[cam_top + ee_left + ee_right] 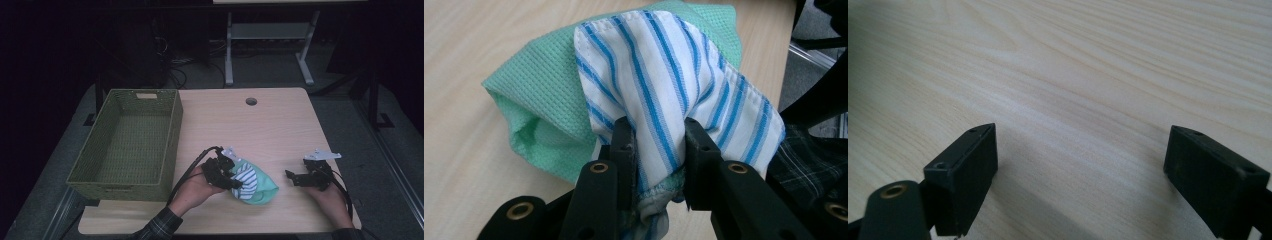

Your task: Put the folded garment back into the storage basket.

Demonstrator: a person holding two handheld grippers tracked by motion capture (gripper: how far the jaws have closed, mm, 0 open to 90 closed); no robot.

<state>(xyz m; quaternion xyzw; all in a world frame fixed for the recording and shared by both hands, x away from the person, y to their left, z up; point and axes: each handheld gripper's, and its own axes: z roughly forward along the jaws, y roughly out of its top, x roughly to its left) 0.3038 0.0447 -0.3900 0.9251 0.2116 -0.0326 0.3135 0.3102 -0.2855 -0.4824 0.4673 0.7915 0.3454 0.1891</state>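
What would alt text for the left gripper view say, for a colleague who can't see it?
The left gripper, its two black jaws closed on a bunched fold of white cloth with blue stripes, holds it together with a mint-green waffle-weave cloth wrapped behind and beneath it. A pale wooden table lies behind, and a dark plaid sleeve shows at lower right.

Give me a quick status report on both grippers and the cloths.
Left gripper shut on striped cloth, green cloth bunched with it. Right gripper open over bare table. Green basket beside, path unobstructed.
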